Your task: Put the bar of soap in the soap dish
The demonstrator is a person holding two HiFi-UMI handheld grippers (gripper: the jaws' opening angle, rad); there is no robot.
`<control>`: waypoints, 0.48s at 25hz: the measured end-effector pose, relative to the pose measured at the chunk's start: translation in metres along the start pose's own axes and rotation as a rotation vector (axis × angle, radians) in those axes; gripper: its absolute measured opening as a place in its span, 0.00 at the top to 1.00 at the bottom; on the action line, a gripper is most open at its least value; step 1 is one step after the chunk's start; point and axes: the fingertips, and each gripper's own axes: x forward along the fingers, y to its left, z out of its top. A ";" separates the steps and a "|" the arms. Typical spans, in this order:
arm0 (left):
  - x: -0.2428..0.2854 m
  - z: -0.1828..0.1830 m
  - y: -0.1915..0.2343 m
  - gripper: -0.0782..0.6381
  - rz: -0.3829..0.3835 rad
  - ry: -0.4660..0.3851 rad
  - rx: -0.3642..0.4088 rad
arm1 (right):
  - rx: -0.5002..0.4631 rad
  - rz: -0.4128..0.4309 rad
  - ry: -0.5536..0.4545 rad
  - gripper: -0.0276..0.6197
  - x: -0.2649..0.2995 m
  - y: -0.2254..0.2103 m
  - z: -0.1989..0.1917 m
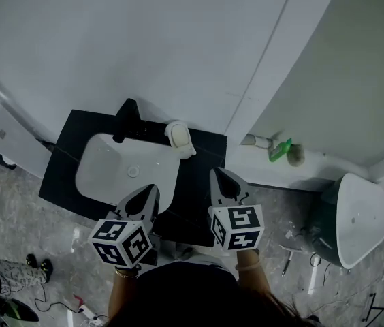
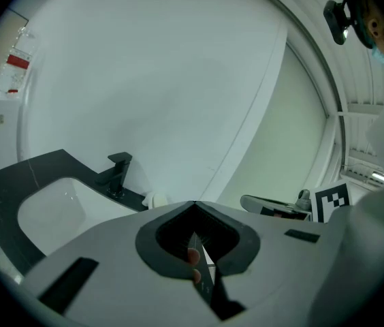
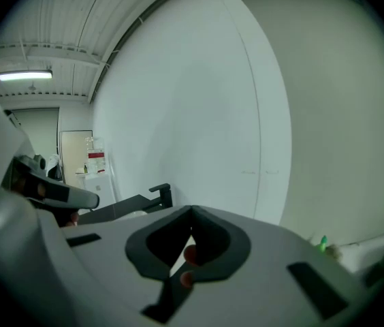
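White soap dish [image 1: 186, 151] on black counter [image 1: 205, 148] beside sink [image 1: 110, 167] holds the pale cream oval bar of soap [image 1: 178, 135]; left gripper [image 1: 152, 191] and right gripper [image 1: 215, 174] both pressed together, nothing between them.

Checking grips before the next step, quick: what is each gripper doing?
Left gripper: closed, fingers together, holding nothing.
Right gripper: closed, fingers together, holding nothing.

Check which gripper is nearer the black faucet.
Left. In the head view the left gripper hangs over the near rim of the basin, in front of the faucet; the right gripper is off to the faucet's right, over the black counter.
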 end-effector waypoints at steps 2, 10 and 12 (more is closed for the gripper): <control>-0.007 -0.003 -0.010 0.90 0.008 -0.007 0.001 | 0.013 0.022 -0.004 0.93 -0.015 0.004 -0.002; -0.031 -0.020 -0.045 0.90 0.034 -0.006 -0.001 | 0.038 0.072 -0.002 0.93 -0.056 0.007 -0.007; -0.035 -0.018 -0.048 0.90 0.037 -0.020 0.004 | 0.034 0.081 -0.005 0.93 -0.060 0.009 -0.008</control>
